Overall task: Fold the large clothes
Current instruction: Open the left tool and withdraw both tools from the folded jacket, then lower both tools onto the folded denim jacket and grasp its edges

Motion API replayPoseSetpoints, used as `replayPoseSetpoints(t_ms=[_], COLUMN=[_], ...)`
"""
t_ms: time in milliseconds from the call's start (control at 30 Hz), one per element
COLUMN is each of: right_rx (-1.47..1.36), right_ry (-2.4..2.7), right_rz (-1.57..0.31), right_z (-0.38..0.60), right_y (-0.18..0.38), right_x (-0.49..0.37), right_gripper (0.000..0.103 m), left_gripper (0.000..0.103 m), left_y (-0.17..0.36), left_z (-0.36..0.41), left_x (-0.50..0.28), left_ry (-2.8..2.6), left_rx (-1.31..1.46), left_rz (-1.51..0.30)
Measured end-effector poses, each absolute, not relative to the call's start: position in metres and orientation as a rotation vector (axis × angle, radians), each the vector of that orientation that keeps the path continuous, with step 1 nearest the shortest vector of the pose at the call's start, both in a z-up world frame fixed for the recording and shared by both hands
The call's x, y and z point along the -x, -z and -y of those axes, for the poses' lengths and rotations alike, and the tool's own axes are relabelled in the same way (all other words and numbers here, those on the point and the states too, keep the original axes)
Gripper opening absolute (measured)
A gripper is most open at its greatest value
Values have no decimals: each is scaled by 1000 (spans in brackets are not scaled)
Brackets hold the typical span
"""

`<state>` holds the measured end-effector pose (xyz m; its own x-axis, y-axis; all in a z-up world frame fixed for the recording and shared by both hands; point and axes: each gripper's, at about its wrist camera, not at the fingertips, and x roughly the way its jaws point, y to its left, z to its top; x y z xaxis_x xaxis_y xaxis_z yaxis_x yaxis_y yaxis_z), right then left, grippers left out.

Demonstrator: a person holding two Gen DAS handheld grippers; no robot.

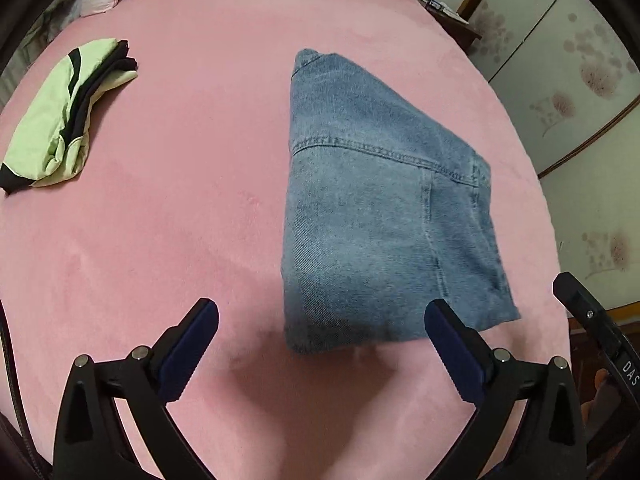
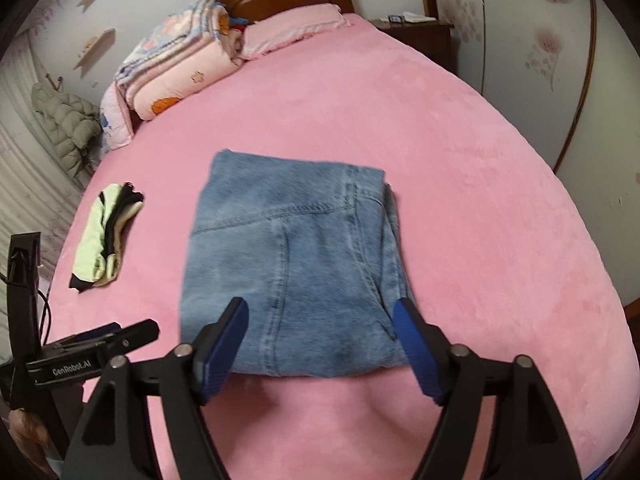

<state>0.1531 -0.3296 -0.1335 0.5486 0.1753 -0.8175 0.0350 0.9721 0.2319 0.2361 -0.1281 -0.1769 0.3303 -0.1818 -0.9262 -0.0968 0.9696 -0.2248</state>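
A pair of blue jeans (image 1: pixel 380 208) lies folded into a compact rectangle on the pink bed (image 1: pixel 180 200); it also shows in the right wrist view (image 2: pixel 292 264). My left gripper (image 1: pixel 320 316) is open and empty, hovering just short of the jeans' near edge. My right gripper (image 2: pixel 320 312) is open and empty, its fingers straddling the jeans' near edge from above. The left gripper's body (image 2: pixel 92 344) shows at the left of the right wrist view.
A folded green and black garment (image 1: pixel 68 116) lies on the bed's left side, also in the right wrist view (image 2: pixel 108 232). Folded quilts and a pillow (image 2: pixel 180 64) sit by the headboard. A nightstand (image 2: pixel 416 28) and wardrobe (image 1: pixel 580 100) stand to the right.
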Motion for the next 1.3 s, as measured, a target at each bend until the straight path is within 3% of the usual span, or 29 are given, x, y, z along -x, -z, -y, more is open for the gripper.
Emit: replayPoseSetpoints(t_ms=[100, 267, 400, 633, 833, 1000, 1300], right_rx=[-228, -218, -185, -120, -2, -11, -132], right_ry=[-88, -104, -125, -144, -102, -96, -139], right_rz=[-964, -903, -858, -758, -786, -866, -1115], right_z=[325, 321, 318, 317, 316, 329, 357], right_y=[123, 109, 103, 85, 81, 105, 198], right_x=[-153, -157, -171, -193, -216, -238, -265], right_gripper=[94, 95, 103, 103, 103, 103, 102], left_gripper=[103, 103, 103, 103, 102, 102, 101], left_y=[164, 154, 146, 135, 138, 160, 237], left_z=[129, 130, 128, 131, 136, 135, 117], left_x=[-233, -244, -260, -291, -308, -325, -340], left_ry=[67, 62, 60, 65, 70, 20, 53], left_rx=[263, 209, 228, 220, 182, 96, 250], left_rz=[-1210, -1184, -1134, -1094, -1087, -1120, -1273])
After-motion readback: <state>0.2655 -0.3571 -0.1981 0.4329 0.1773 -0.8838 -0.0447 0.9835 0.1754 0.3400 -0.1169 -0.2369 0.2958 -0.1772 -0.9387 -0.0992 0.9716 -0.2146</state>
